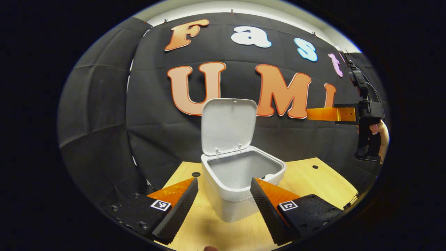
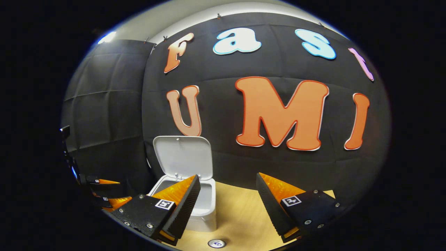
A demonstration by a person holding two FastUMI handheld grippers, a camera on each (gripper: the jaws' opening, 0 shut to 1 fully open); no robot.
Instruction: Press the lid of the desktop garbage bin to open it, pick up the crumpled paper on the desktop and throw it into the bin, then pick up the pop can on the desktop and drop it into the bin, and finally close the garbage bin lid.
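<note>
The white desktop bin [image 1: 240,181] stands on the wooden table [image 1: 313,177] with its lid [image 1: 228,125] swung up and upright at the back. Its grey inside shows nothing I can make out. My left gripper [image 1: 224,179] is open just in front of the bin, one finger on each side of its near rim, holding nothing. In the right gripper view the bin [image 2: 205,212] sits low on the left, partly behind one finger. My right gripper [image 2: 228,176] is open and holds nothing. The top of the pop can [image 2: 216,243] shows below it at the bottom edge.
A hand [image 1: 379,130] holds the right gripper [image 1: 331,114] high to the bin's right. The left gripper [image 2: 101,191] appears at the far left of the right gripper view. The table has small round holes [image 1: 196,174]. Black cloth walls stand close behind and to the left.
</note>
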